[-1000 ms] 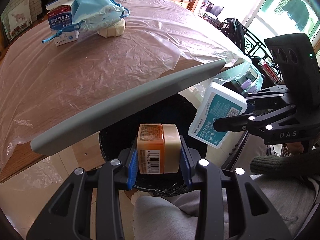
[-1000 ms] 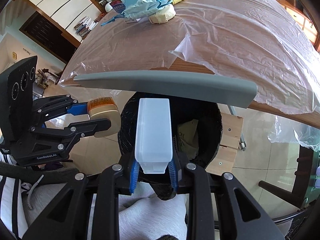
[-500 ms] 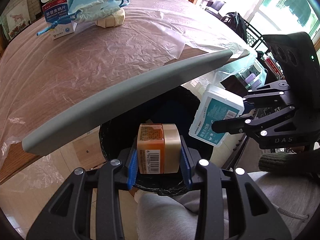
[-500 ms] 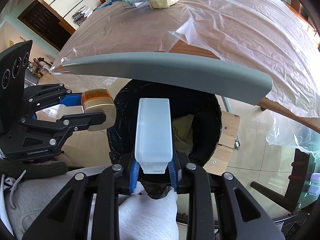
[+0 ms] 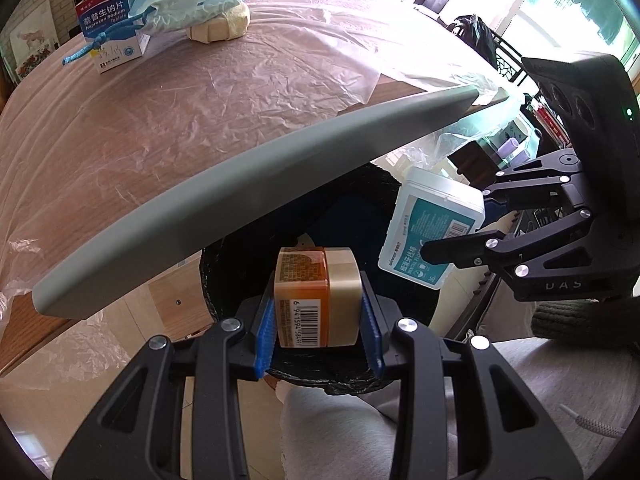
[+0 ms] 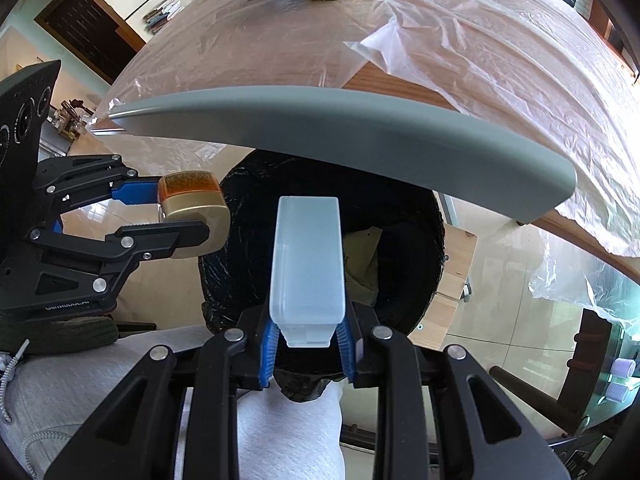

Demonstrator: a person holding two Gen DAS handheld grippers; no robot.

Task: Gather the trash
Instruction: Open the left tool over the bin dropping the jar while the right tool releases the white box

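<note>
Amber plastic jar [image 5: 316,298] with gold cap, clenched crosswise between blue pads of left gripper [image 5: 318,326], above black-lined bin [image 5: 224,280] under the table edge [image 5: 256,184]. Frosted white floss box [image 6: 308,264], teal label visible in left view, clamped at its narrow end by right gripper [image 6: 307,338], likewise over the bin mouth. Both items judged light, rigid, smooth-sided, hence prone to slip; not fragile. Best hold: flat opposing faces, pads square on, as at present. Medicine carton [image 5: 110,28], blue pouch [image 5: 180,0] and tape roll [image 5: 220,28] on the plastic-sheeted tabletop, well apart from the bin.
</note>
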